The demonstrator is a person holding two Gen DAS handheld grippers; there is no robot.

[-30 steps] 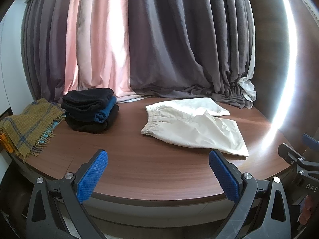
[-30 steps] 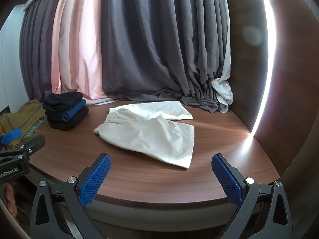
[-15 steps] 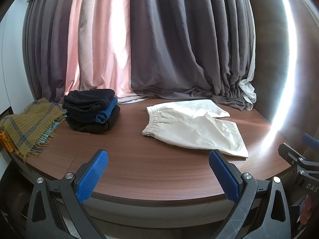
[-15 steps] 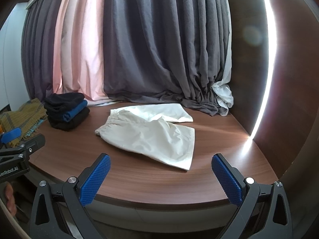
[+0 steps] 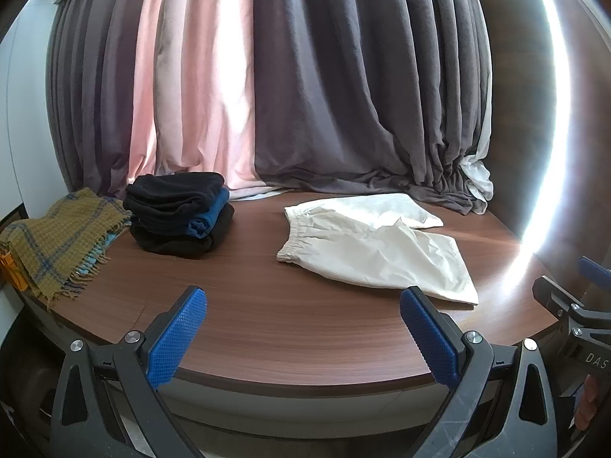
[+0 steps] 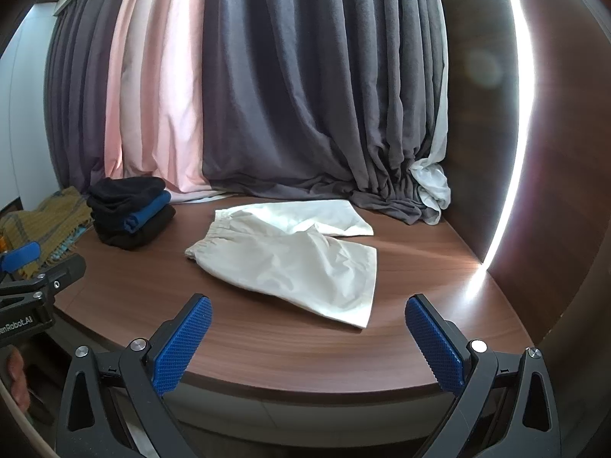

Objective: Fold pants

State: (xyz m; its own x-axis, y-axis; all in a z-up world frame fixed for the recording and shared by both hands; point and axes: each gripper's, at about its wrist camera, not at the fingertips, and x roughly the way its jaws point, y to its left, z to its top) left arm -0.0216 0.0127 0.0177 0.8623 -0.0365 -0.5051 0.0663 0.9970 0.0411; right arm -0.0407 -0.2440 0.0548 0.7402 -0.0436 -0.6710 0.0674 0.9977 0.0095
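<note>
Wooden table (image 5: 267,305), folded clothes stack (image 5: 179,213), scarf (image 5: 57,244)

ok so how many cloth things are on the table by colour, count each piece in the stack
cream: 1, the pants
black: 2, stack top and bottom
blue: 1, stack middle
mustard plaid: 1, the scarf
total: 5

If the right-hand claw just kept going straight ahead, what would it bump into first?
Probably the cream pants lying on the round table. The right gripper is open at the table's near edge, aimed at the nearer leg. Its height above the wood is unclear, so it might skim over.
</note>
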